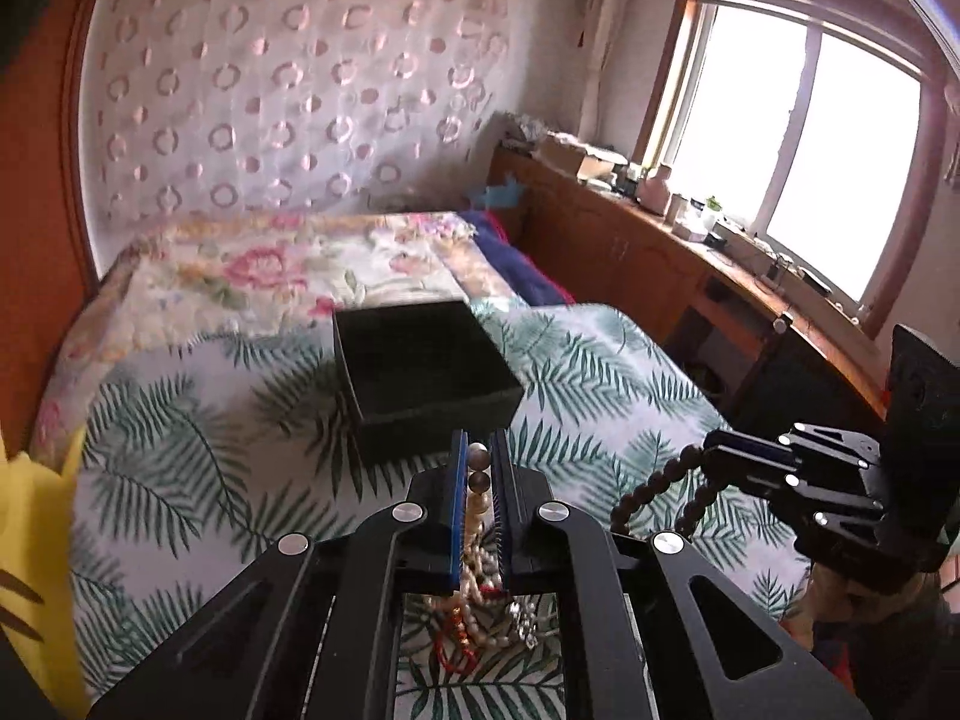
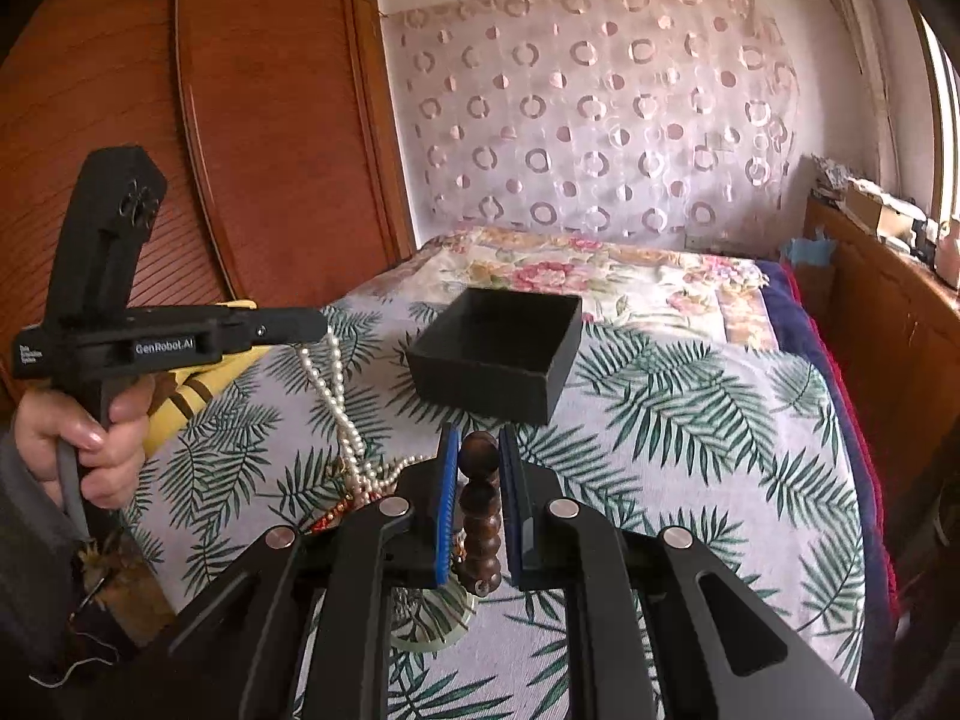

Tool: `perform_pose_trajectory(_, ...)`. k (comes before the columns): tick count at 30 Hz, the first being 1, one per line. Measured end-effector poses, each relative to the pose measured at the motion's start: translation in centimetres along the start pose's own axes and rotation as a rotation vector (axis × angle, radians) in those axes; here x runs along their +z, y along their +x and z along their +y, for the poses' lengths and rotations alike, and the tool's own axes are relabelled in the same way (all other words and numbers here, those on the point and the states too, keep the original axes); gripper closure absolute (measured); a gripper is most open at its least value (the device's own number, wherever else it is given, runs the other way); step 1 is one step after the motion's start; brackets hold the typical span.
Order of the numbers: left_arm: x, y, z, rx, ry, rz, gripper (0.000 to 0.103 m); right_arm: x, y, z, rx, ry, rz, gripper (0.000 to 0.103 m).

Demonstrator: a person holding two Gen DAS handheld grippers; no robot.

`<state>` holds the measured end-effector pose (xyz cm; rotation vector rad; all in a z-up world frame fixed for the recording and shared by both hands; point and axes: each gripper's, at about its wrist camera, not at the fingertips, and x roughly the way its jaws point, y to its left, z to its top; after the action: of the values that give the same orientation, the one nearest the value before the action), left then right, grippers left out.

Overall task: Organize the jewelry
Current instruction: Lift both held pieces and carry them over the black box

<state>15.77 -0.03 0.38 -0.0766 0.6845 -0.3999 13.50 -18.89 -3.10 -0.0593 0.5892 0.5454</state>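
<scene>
Left wrist: left claw (image 1: pixel 478 468) pinching white pearl strand (image 1: pixel 474 546); right claw (image 2: pixel 478 462) gripping brown bead bracelet (image 2: pixel 480 504).

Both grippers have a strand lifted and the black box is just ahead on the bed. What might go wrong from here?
1. The pearl strand in the left gripper trails down into the tangled pile; lifting further may drag red beads and other pieces along.
2. The right gripper pinches the wooden bead bracelet by round beads, which might roll free.
3. A dangling loop could catch the rim of the black box and shift it.
</scene>
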Motion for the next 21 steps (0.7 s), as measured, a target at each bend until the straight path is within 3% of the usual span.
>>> perform_pose_trajectory(21, 6.1, -4.7, -2.0, 0.009, 0.046, -0.128, 0.096, 3.6, -1.4, 0.3, -0.012, -0.043, -0.067, 0.088)
